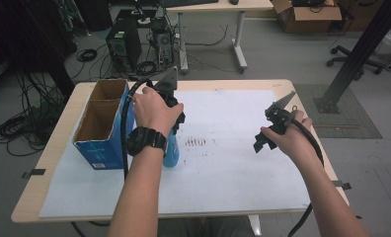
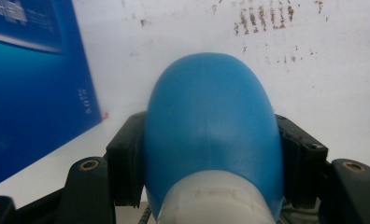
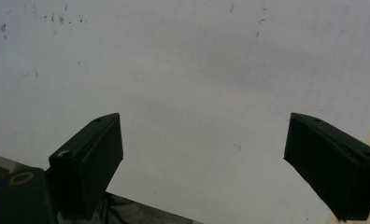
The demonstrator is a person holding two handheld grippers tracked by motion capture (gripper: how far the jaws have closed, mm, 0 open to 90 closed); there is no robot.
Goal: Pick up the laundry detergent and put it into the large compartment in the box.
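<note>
A blue bottle (image 2: pixel 211 135) with a white collar sits between the jaws of my left gripper (image 2: pixel 210 154), which is shut on it. In the high view the blue bottle (image 1: pixel 172 150) stands on the white sheet (image 1: pixel 223 168) right beside the blue cardboard box (image 1: pixel 100 148), under the left hand and left gripper (image 1: pixel 176 118). My right gripper (image 1: pixel 260 142) hovers over the right part of the sheet. In the right gripper view its jaws stand wide apart over bare white sheet (image 3: pixel 197 84), the right gripper (image 3: pixel 202 158) open and holding nothing.
The open box has two compartments (image 1: pixel 97 118) and stands at the table's left. A patch of dark marks (image 1: pixel 196 142) lies mid-sheet. Beyond the table's far edge (image 1: pixel 208 81) are computer towers (image 1: pixel 123 47), cables and another desk (image 1: pixel 218 7). A black post (image 1: pixel 361 49) rises at the right.
</note>
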